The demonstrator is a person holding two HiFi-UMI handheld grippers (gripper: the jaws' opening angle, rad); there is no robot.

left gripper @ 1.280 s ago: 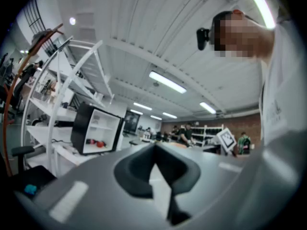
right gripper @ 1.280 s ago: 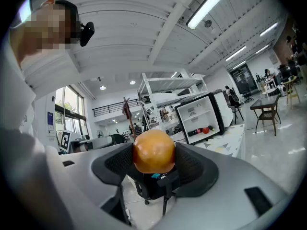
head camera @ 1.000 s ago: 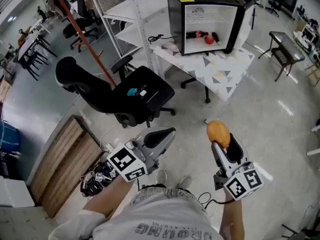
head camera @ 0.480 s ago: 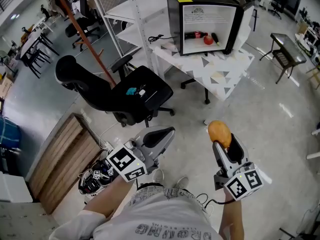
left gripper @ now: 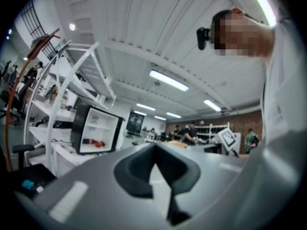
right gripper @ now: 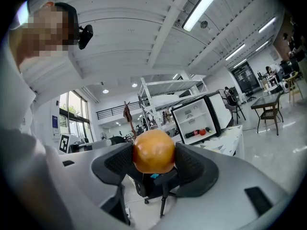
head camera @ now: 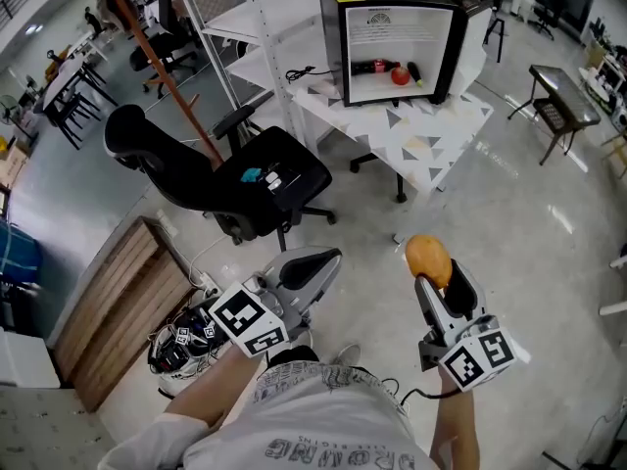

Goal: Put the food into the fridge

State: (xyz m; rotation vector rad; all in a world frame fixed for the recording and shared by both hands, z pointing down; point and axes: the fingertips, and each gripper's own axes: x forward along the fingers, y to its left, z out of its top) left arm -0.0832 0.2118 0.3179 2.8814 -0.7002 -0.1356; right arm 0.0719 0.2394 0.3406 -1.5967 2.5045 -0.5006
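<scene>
A small black fridge [head camera: 392, 37] stands open on a white table [head camera: 441, 135] far ahead. On its white floor lie a dark bottle [head camera: 370, 67] and a red item [head camera: 400, 76]. My right gripper [head camera: 428, 272] is shut on a round orange-brown food item [head camera: 427, 258], held above the floor. The right gripper view shows that food [right gripper: 153, 151] clamped between both pads [right gripper: 192, 164], with the fridge [right gripper: 194, 119] beyond. My left gripper [head camera: 326, 260] hangs beside it, shut and empty. In its own view the left gripper [left gripper: 154, 152] has its jaws meeting at the tip, the fridge [left gripper: 98, 135] far off at left.
A black office chair [head camera: 245, 179] with small items on its seat stands between me and the table. White shelving [head camera: 245, 27] and a slanted brown pole [head camera: 162, 76] rise at left. A wooden panel [head camera: 118, 311] and tangled gear [head camera: 181, 346] lie on the floor. A dark bench [head camera: 558, 96] stands at right.
The view has shifted a little: the fridge, table and chair sit slightly left and higher in the head view. Both grippers keep their pose, and the food stays clamped.
</scene>
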